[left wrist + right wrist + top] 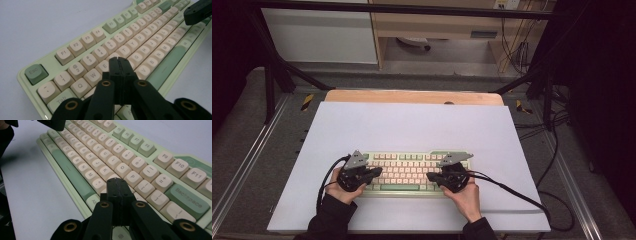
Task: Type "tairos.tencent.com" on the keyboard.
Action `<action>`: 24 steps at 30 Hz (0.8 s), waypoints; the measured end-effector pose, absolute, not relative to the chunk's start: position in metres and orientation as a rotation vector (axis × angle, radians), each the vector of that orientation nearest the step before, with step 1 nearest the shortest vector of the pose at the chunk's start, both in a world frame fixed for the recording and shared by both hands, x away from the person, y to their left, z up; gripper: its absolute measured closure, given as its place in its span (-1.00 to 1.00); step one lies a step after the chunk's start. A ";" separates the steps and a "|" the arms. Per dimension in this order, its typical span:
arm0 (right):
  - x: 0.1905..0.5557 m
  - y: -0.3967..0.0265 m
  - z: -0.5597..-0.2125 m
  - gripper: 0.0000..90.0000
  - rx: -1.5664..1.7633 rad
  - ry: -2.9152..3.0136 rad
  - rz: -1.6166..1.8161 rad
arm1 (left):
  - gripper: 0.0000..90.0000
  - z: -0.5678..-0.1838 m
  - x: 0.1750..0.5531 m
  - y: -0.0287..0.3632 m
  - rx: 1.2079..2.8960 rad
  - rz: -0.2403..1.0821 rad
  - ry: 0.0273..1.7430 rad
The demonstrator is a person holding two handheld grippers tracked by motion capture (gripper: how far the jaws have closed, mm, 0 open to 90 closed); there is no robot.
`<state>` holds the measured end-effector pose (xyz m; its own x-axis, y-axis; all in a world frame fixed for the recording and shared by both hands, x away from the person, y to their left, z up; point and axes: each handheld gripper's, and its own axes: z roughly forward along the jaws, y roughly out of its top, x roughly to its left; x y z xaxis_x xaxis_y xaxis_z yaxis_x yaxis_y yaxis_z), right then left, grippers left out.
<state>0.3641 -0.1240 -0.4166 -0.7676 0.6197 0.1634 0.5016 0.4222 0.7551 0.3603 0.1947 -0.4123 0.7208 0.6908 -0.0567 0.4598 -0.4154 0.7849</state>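
A pale green keyboard [404,172] with cream keys lies on the white table sheet [412,130], near the front. My left gripper [373,173] hovers over the keyboard's left end, jaws pressed together with nothing between them. In the left gripper view its tip [119,60] stands above the keys around E and R of the keyboard [82,50]. My right gripper [433,176] is over the right end, also shut and empty. Its tip [116,180] sits above the keys below P on the keyboard [117,157]. Whether either tip touches a key I cannot tell.
The white sheet covers a wooden tabletop [412,96] whose far edge shows. Black cables [512,192] trail from both grippers across the sheet and off the right side. Dark frame bars [287,70] and a grey floor surround the table.
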 end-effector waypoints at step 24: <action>0.358 -0.139 -0.417 1.00 1.024 2.510 1.272 | 0.99 -0.418 0.380 0.152 2.139 0.359 0.861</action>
